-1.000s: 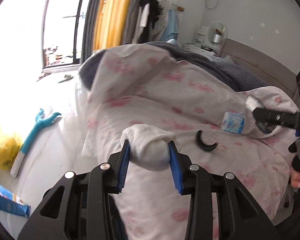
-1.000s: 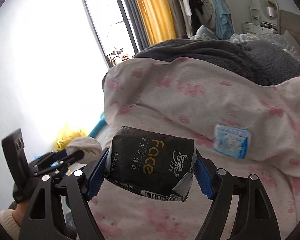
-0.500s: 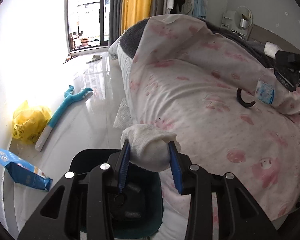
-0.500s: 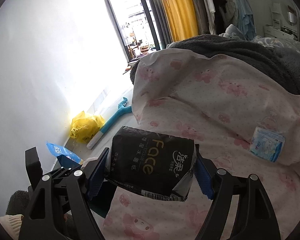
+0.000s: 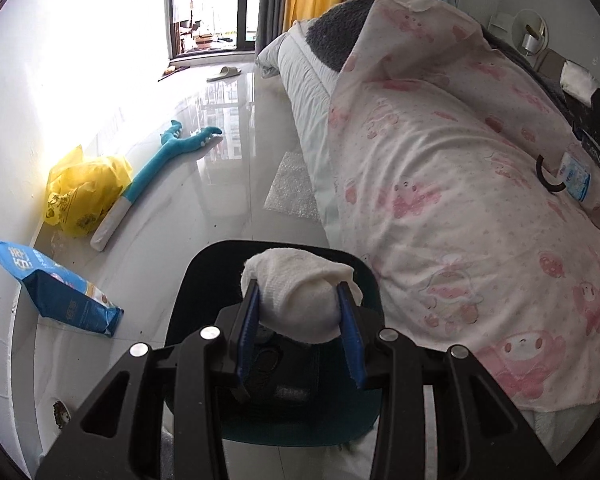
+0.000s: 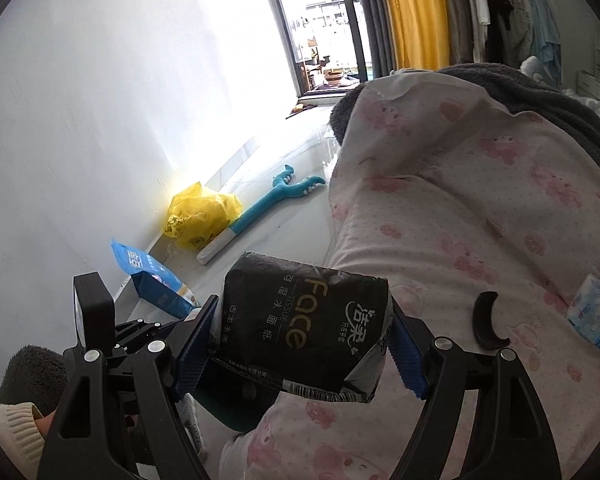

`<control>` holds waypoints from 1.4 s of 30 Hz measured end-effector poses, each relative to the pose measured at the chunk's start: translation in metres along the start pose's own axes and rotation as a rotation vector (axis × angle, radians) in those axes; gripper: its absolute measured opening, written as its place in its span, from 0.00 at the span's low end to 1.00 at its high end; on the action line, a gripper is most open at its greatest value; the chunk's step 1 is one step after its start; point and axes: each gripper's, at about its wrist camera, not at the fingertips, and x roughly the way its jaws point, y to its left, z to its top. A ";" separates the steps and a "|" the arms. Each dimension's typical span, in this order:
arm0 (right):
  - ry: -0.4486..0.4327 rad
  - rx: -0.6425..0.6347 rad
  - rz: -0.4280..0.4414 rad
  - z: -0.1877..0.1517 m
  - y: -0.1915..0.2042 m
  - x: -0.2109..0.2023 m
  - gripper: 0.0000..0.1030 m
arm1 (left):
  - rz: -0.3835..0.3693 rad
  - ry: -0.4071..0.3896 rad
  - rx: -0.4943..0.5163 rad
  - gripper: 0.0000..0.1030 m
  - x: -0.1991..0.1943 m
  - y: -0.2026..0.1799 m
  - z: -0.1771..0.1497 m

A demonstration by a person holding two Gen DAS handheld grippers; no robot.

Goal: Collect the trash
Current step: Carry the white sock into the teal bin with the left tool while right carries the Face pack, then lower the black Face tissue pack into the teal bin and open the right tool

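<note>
Dark bin (image 5: 204, 280) interior mostly hidden behind left tongs (image 5: 298, 306); contents unclear.

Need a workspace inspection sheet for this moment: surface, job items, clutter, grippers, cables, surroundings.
Surface: glossy tiled floor beside bed with pink-print quilt.
Job's things: white wad above dark bin; black tissue pack.
Clutter: yellow bag, blue packet, teal toy, black hook, small blue sachet.
Grippers: left hand-held gripper shut on white wad; right hand-held gripper shut on black tissue pack.
Cables: nothing seen.
Surroundings: yellow curtain, balcony door.
</note>
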 end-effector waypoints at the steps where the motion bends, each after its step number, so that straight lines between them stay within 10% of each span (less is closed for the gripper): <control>1: 0.010 -0.011 -0.002 0.000 0.004 0.005 0.77 | -0.003 0.009 -0.011 0.39 0.001 0.005 -0.001; 21: 0.158 -0.118 0.067 -0.005 0.085 0.113 0.77 | -0.038 0.260 -0.049 0.40 0.045 0.069 -0.034; 26: 0.202 -0.139 0.063 -0.011 0.099 0.137 0.77 | -0.059 0.313 -0.062 0.56 0.050 0.079 -0.042; 31: 0.232 -0.123 0.079 -0.013 0.108 0.156 0.77 | -0.072 0.287 -0.062 0.73 0.040 0.086 -0.040; 42: 0.299 -0.127 0.042 -0.023 0.120 0.194 0.77 | -0.068 0.207 -0.082 0.77 0.014 0.110 -0.034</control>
